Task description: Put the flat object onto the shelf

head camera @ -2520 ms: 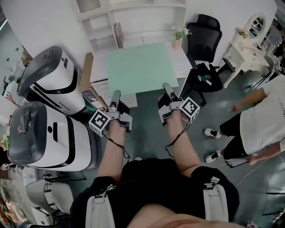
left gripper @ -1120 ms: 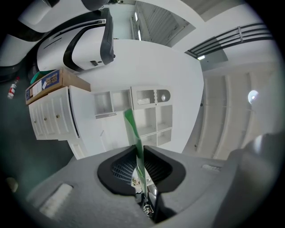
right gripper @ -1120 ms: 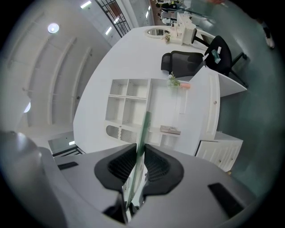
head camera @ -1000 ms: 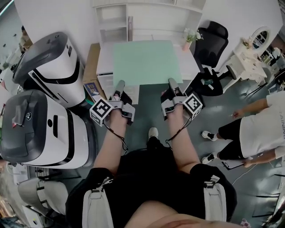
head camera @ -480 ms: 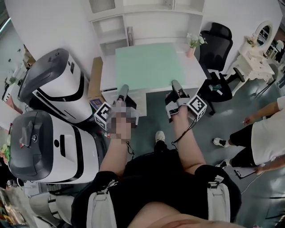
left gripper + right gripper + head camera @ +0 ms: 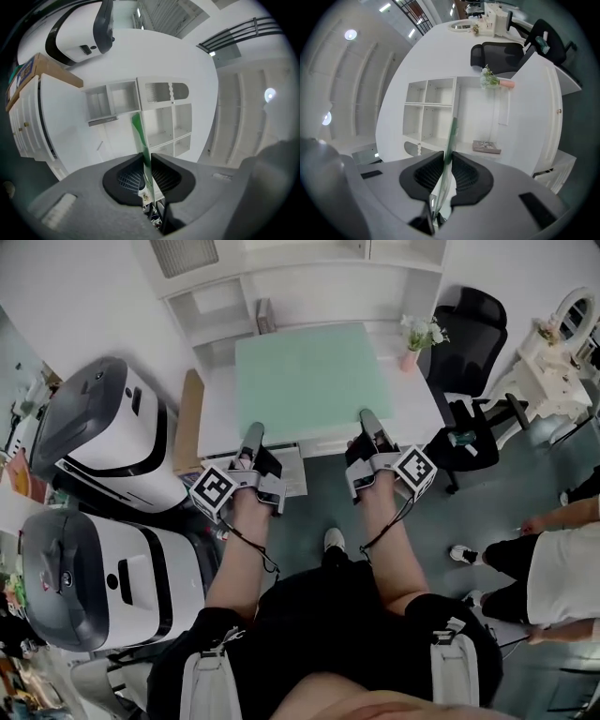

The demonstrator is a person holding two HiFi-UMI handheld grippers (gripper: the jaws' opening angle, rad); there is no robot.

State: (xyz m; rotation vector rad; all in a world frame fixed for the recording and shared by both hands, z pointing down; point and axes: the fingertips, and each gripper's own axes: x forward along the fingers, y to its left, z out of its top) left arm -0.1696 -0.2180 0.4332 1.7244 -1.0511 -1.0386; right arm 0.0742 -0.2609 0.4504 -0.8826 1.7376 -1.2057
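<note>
Two grippers: left gripper [image 6: 251, 439] and right gripper [image 6: 369, 423] each pinch the near edge of one thin, rigid pale-green sheet [image 6: 314, 371] between ribbed black pads. The sheet sits flat over the white desk [image 6: 214, 413]. Gripper views show it edge-on. One pink vase [image 6: 506, 84] shows in the right gripper view, not the left. Beyond is a white cubby shelf [image 6: 281, 282].

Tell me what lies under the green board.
Past the green board, at its left and right edges, a white desk shows. Anything on the desktop beneath the board is covered.
</note>
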